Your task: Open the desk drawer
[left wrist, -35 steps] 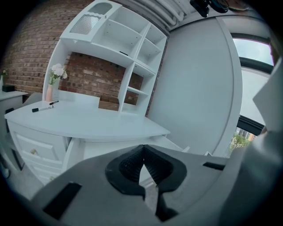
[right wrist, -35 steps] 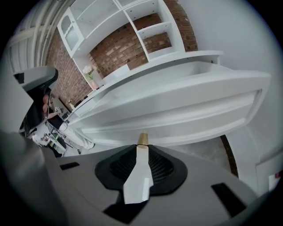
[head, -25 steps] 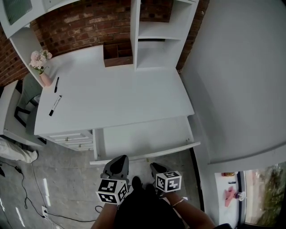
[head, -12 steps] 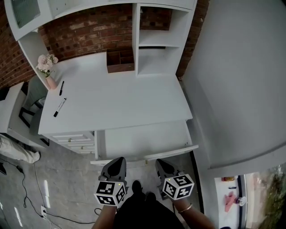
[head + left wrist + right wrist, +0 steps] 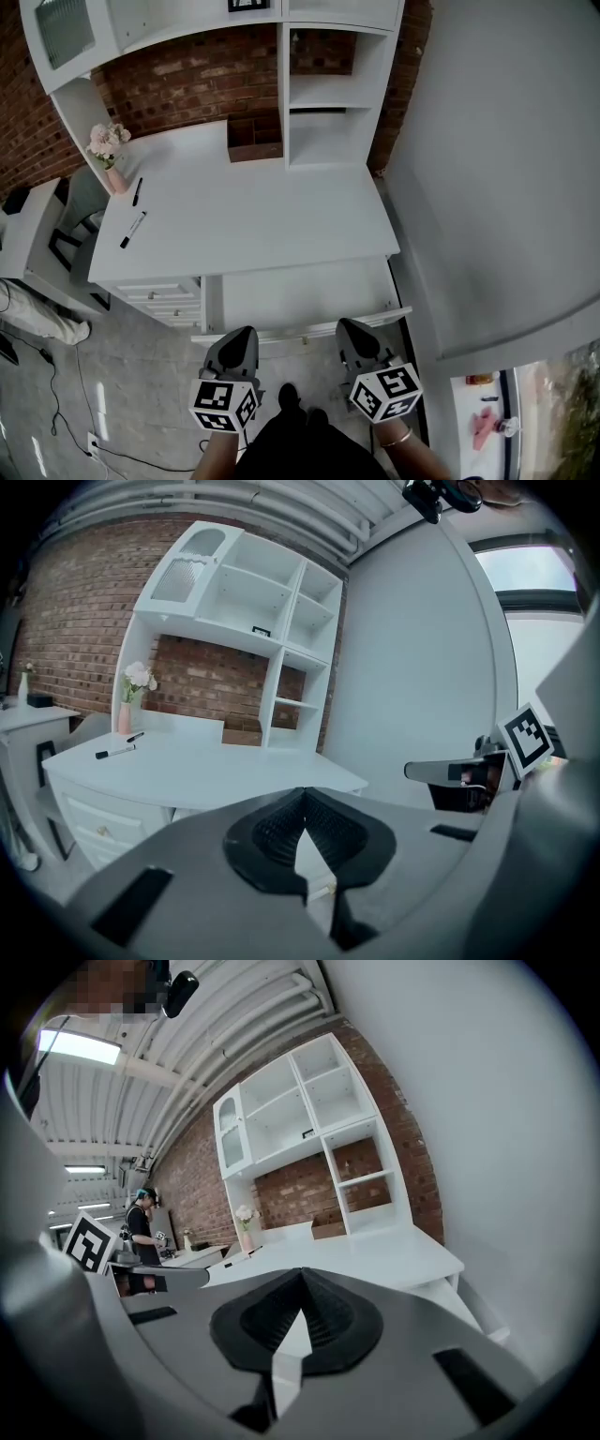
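The desk drawer (image 5: 300, 289) already stands pulled out from under the desk top (image 5: 253, 216). Its front rail (image 5: 300, 327) lies just ahead of the tips of both grippers and lower than them. So I judge that the pulling is finished, and what remains for you is to take the grippers away cleanly.

To do this well, draw them toward your body and upward, not forward, because any push on the front rail would slide the drawer in. Keep both tips on your side of the rail and do not let them dip under it. If you think the drawer must come out more, open one gripper first and take the rail from above, near its middle. Then pull straight toward you, so that the drawer does not twist sideways.

The left gripper (image 5: 240, 334) has its jaws pressed together, pad against pad, and nothing is between them. The right gripper (image 5: 351, 328) is the same, fully closed and empty. You hold them side by side, close in front of your body. The marker cubes (image 5: 223, 405) are toward you, and the jaws point forward at the desk, tilted only slightly down. The two grippers are apart from each other, and neither one seems to touch the drawer.
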### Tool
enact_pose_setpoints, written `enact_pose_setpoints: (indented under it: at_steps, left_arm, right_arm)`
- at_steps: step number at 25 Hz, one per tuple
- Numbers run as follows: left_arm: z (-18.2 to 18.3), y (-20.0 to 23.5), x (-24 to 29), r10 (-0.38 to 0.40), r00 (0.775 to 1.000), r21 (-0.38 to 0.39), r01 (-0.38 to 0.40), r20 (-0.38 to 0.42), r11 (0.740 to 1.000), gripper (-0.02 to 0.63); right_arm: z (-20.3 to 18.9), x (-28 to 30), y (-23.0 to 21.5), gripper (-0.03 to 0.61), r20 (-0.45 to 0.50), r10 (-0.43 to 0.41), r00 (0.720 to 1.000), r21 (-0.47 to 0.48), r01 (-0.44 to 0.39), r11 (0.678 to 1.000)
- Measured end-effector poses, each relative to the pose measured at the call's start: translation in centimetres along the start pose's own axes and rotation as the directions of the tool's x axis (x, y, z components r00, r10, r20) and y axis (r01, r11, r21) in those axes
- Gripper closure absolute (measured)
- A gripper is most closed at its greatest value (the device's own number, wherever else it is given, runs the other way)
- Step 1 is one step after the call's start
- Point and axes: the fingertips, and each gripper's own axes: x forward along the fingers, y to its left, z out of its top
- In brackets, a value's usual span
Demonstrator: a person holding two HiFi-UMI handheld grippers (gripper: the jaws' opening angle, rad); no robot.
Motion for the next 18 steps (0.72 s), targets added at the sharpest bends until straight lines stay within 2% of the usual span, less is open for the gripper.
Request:
enact_pose_setpoints:
  at_steps: [5,18]
  left_arm:
    - [1.3,-0.3,-0.3,0.006,1.0,0.01,-0.006,0.027,1.0,0.604]
    - [2.1,-1.0,-1.5,0.0,0.999,0.028,-0.001,0.038,1.0,0.604]
  right_arm:
    - [2.2,-0.4,0.2,0.575,0.043,0.003,0.999,-0.044,-0.001,0.999]
    - [4.1,-1.4,1.2,0.575,0.104,0.001,0.995,-0.079,0.007,0.997]
